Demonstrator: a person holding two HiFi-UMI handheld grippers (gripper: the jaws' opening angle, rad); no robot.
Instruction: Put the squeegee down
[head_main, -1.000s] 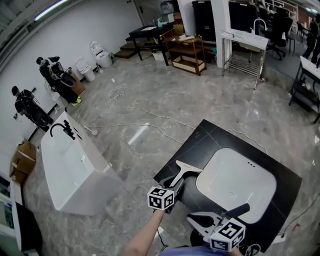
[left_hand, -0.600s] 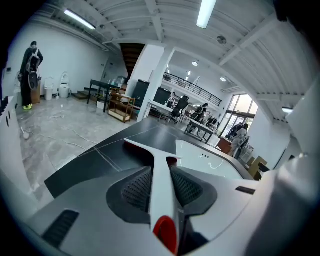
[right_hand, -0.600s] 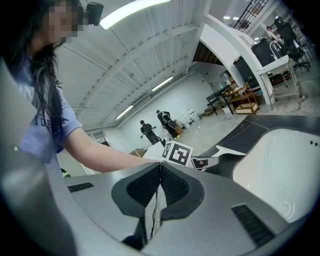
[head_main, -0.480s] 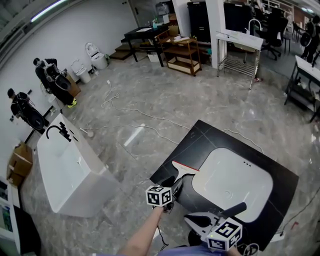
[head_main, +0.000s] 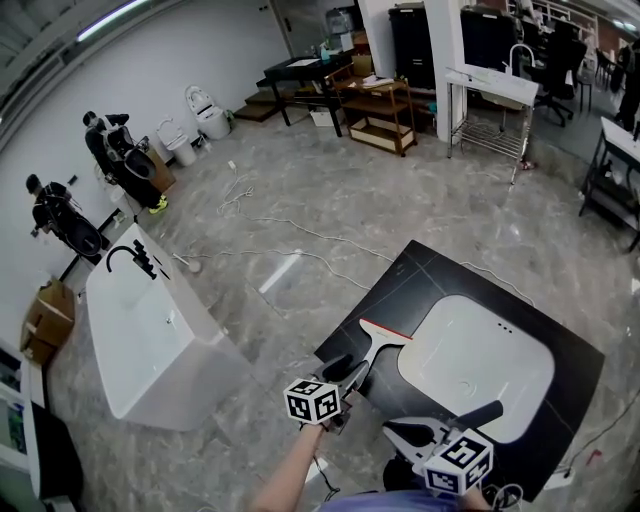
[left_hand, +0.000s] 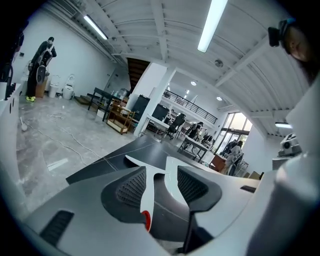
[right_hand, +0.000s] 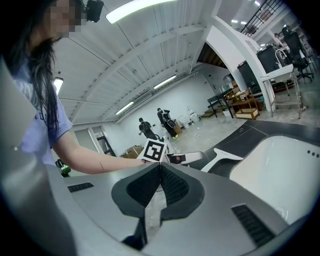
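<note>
Moved: squeegee (head_main: 375, 345) head now shows its red edge, which was out of sight a second ago; left gripper (head_main: 348, 374) sits a little further back along the handle than it did then
Bathtub (head_main: 140, 330): white, on the grey floor at 9 o'clock in the head view, well apart from everything else listed
Left gripper (left_hand: 161, 172): tongs wide; the white handle runs between them, close along the left pad, with a clear gap to the right pad, so it is not clamped
Squeegee (left_hand: 146, 202): T-shaped head down on the black countertop (head_main: 400, 280), handle running back to 7 o'clock into the left tongs, head just beside the left rim of the basin (head_main: 480, 360)
Countertop: dark slab with thin pale seams, its far corner at 12 o'clock from the squeegee
Basin: white, sunk in the slab, at 3 o'clock from the squeegee
Right gripper (head_main: 485, 415): at 5 o'clock in the head view, over the near edge of the slab, tips pointing to 2 o'clock; in its own view (right_hand: 160, 167) the tongs are pressed together with nothing between them, and the squeegee (right_hand: 227, 156) lies ahead at 2 o'clock
</note>
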